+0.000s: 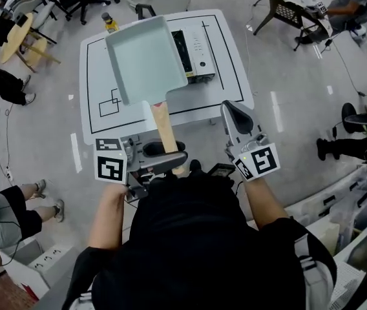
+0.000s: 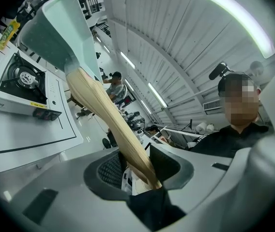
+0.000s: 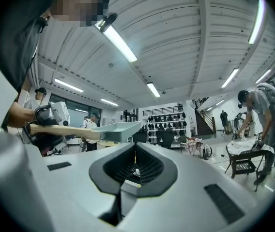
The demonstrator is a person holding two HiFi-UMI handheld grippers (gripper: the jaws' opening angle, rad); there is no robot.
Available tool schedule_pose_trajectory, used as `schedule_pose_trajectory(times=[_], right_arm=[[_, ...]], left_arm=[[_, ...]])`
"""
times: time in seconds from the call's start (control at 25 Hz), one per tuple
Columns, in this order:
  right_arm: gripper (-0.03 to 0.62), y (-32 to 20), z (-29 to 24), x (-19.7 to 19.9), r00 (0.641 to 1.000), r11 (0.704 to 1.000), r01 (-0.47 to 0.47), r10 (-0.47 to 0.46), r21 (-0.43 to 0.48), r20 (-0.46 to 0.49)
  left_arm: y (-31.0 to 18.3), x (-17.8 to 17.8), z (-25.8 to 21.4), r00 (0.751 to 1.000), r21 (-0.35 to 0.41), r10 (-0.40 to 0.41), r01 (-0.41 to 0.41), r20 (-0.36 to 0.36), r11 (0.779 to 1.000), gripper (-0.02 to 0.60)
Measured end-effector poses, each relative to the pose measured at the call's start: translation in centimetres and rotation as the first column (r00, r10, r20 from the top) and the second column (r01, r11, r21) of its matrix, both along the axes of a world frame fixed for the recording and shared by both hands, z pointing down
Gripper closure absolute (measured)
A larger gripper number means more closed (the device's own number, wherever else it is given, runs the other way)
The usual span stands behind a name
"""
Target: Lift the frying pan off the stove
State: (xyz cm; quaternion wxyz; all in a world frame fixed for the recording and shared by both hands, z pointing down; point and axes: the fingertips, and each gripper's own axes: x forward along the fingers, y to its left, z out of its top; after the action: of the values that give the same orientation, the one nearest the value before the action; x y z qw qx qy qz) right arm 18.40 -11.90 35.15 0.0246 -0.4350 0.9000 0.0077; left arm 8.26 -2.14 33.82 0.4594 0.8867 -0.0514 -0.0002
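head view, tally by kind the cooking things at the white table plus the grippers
frying pan: 1
gas stove: 1
yellow bottle: 1
grippers: 2 (left gripper, right gripper)
total: 5

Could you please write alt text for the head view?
The left gripper holds a pale green rectangular frying pan by its wooden handle, above a portable gas stove on a white table. The right gripper is empty beside it.
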Motion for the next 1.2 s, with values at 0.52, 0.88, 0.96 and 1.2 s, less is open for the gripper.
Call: schedule_pose_trajectory(times=[0.52,0.88,0.96,1.2], right_arm=[[0.574,-0.9,0.6,-0.7,0.999,1.0,0.004,-0.004,-0.009,-0.032],[0.574,-1.6,0.1,-1.5,0.999,1.0,0.013,-0.012,0.006,-0.045],[0.574,-1.7,0.1,-1.7,0.999,1.0,0.011,-0.011,0.008,-0.047],[0.574,-1.8,-0.1,-2.0,0.999,1.0,0.012,-0.011,0.013,-0.043]], left_arm=[[-0.6,-0.3,0.4,1.0,0.001,0.015,-0.015,-0.004,1.0,0.419],[-1.1,-0.3,0.3,1.0,0.011,0.025,-0.025,0.001,1.0,0.418],[-1.2,-0.5,0.3,1.0,0.01,0.026,-0.026,0.003,1.0,0.419],[-1.2,-0.7,0.7,0.999,0.001,0.032,-0.032,0.006,1.0,0.417]])
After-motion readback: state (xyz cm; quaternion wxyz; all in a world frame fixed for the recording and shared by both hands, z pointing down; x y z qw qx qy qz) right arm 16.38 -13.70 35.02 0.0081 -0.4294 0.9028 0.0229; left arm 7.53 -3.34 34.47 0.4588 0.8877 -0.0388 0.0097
